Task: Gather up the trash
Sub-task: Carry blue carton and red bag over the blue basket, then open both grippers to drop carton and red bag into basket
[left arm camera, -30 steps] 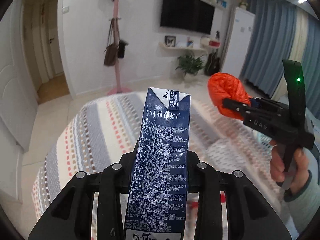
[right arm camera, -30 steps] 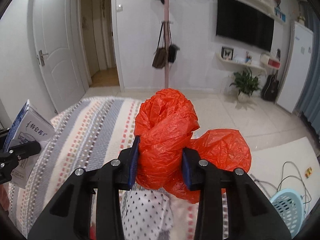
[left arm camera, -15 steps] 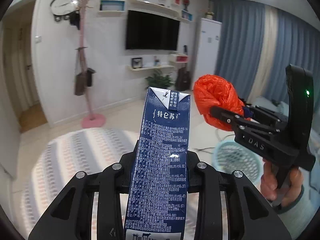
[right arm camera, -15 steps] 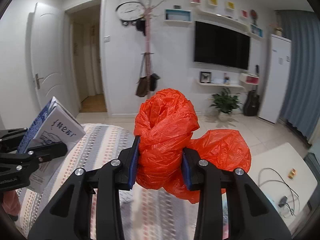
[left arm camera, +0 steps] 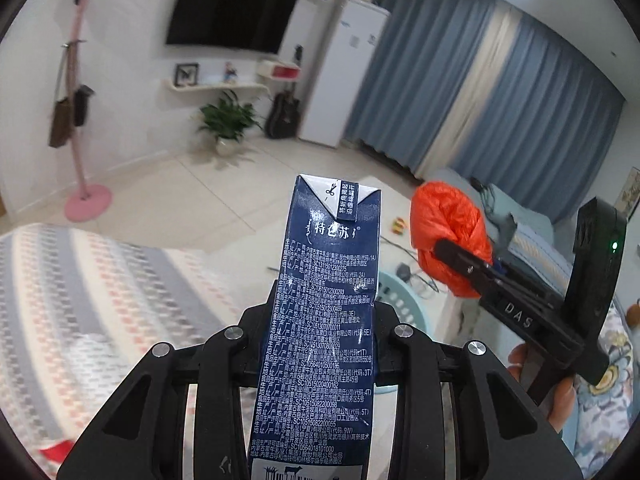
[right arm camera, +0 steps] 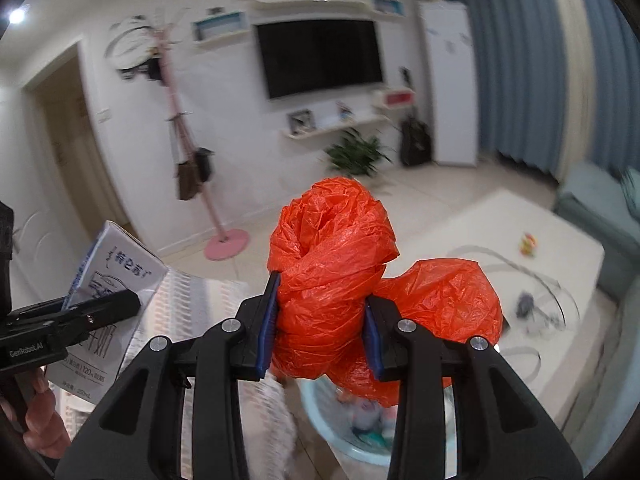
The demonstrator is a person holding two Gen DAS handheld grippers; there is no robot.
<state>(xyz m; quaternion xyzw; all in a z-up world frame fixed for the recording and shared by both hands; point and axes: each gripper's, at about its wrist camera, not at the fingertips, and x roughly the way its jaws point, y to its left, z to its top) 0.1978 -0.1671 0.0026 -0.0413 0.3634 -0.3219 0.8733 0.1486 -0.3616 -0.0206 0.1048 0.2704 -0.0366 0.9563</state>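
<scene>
A dark blue milk carton (left arm camera: 326, 280) stands upright between the jaws of my left gripper (left arm camera: 324, 316), which is shut on it. In the right wrist view the same carton (right arm camera: 116, 268) and left gripper (right arm camera: 124, 304) show at the left edge. My right gripper (right arm camera: 320, 320) is shut on a crumpled orange plastic bag (right arm camera: 332, 248). From the left wrist view that bag (left arm camera: 448, 216) and the right gripper (left arm camera: 452, 256) hang to the right of the carton. A light blue basket (right arm camera: 310, 404) holding some litter sits on the floor just below the bag, and its rim (left arm camera: 408, 308) peeks out behind the carton.
A striped bed cover (left arm camera: 80, 300) fills the lower left. A pink coat stand (left arm camera: 82, 200) with bags is on the tiled floor beyond it. A white mat with cables (right arm camera: 540, 264) and a teal sofa (left arm camera: 532, 236) lie to the right.
Both views have swung right, off the bed toward the floor, sofa and curtains. The blue basket now lies under the orange bag. Both grips are unchanged.
</scene>
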